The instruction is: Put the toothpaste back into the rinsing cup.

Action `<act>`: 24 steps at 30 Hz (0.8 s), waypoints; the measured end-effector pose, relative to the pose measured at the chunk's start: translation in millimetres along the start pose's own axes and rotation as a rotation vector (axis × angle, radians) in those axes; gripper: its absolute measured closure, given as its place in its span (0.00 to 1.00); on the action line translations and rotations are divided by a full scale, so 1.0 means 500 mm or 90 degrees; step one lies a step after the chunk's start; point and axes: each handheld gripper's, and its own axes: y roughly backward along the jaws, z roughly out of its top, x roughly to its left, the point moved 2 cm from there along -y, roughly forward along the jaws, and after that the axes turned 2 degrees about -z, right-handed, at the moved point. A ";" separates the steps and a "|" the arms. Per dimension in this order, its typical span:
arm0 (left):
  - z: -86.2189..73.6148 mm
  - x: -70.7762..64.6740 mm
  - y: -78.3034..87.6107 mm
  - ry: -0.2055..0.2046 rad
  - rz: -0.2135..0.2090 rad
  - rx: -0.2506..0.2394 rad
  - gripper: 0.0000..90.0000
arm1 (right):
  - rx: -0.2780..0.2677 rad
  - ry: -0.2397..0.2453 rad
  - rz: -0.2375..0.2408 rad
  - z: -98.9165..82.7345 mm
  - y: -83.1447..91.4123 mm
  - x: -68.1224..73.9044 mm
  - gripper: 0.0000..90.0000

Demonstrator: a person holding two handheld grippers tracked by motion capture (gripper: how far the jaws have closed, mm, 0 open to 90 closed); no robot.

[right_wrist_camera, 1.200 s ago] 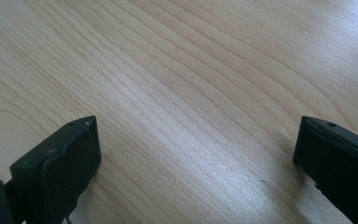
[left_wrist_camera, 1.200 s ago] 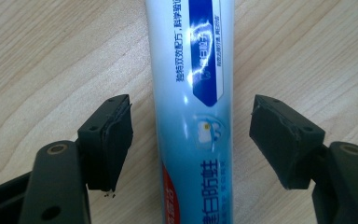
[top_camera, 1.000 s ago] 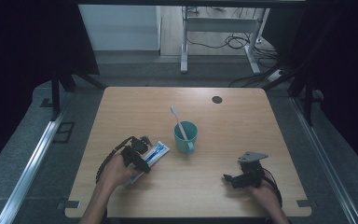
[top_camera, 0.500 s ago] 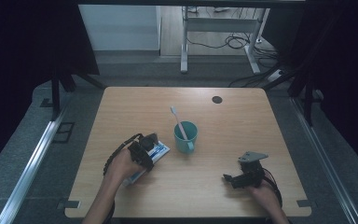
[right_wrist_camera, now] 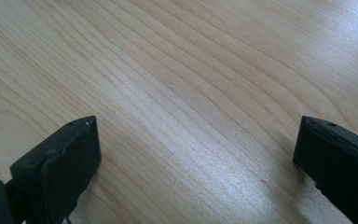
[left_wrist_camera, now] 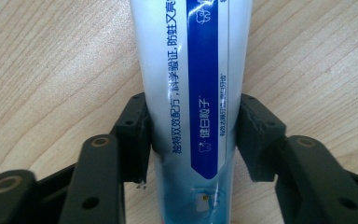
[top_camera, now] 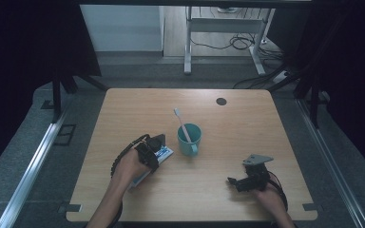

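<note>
A white and blue toothpaste tube (left_wrist_camera: 191,70) lies flat on the wooden table (top_camera: 247,128), left of a teal cup (top_camera: 190,141). My left gripper (left_wrist_camera: 193,102) straddles the tube. Its jaws have just been closing, and both pads now touch the tube's sides. From the high view, the left gripper (top_camera: 156,146) sits over the tube (top_camera: 165,152) with a hand behind it. A white toothbrush (top_camera: 181,121) stands in the cup, leaning to the back left. My right gripper (top_camera: 234,181) rests near the front right of the table, and its jaws (right_wrist_camera: 196,130) stand wide apart over bare wood.
A small dark round hole cover (top_camera: 221,101) sits near the table's back edge. Beyond the table are a grey floor, metal table legs (top_camera: 187,47) and loose cables. Dark curtains hang at both sides.
My left hand and gripper slid to the right along the toothpaste tube, nearer the cup. The right gripper stayed where it was.
</note>
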 end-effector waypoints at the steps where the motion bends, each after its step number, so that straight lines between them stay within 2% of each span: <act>1: -0.001 0.000 0.003 0.000 0.001 -0.001 0.61 | 0.000 0.000 0.000 0.000 0.000 0.000 0.00; 4: -0.007 0.004 0.013 0.004 -0.010 -0.016 0.72 | 0.000 0.000 0.000 0.000 0.000 0.000 0.00; 7: -0.012 0.007 0.015 0.009 -0.020 -0.026 0.77 | 0.000 0.000 0.000 0.000 0.000 0.000 0.00; 19: -0.026 0.018 0.022 -0.004 -0.050 -0.049 0.81 | 0.000 0.000 0.000 0.000 0.000 0.000 0.00; 24: -0.031 0.019 0.033 -0.006 -0.056 -0.071 0.81 | 0.000 0.000 0.000 0.000 0.000 0.000 0.00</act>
